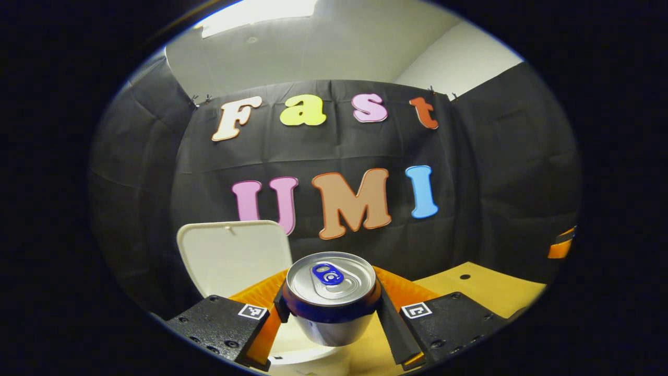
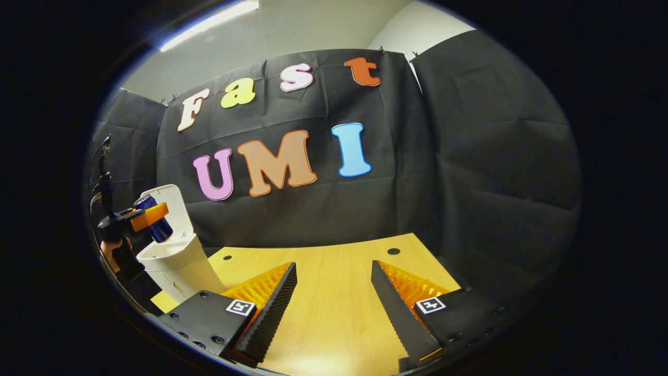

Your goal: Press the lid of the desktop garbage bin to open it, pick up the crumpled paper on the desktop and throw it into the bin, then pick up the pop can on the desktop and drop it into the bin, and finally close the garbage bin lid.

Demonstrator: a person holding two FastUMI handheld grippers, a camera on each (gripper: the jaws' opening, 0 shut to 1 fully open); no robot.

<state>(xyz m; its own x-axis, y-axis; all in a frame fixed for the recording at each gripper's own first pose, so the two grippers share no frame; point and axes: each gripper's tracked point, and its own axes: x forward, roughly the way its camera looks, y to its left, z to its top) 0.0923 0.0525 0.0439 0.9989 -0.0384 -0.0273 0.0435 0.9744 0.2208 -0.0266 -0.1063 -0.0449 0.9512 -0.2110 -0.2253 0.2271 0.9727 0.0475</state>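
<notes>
Can (image 1: 332, 292) sits clamped between both fingers of the left gripper (image 1: 332, 313), held up over the bin (image 2: 175, 261) w/ the mouth right below. Lid (image 1: 235, 256) stands upright behind it, so the press-open step looks done. Crumpled paper isn't on the visible tabletop (image 2: 334, 303), prob already inside, can't confirm. Right gripper (image 2: 334, 308) hangs over bare desk, jaws wide apart, nothing between them. Left to do, by my read: drop the can in, then close the lid.
</notes>
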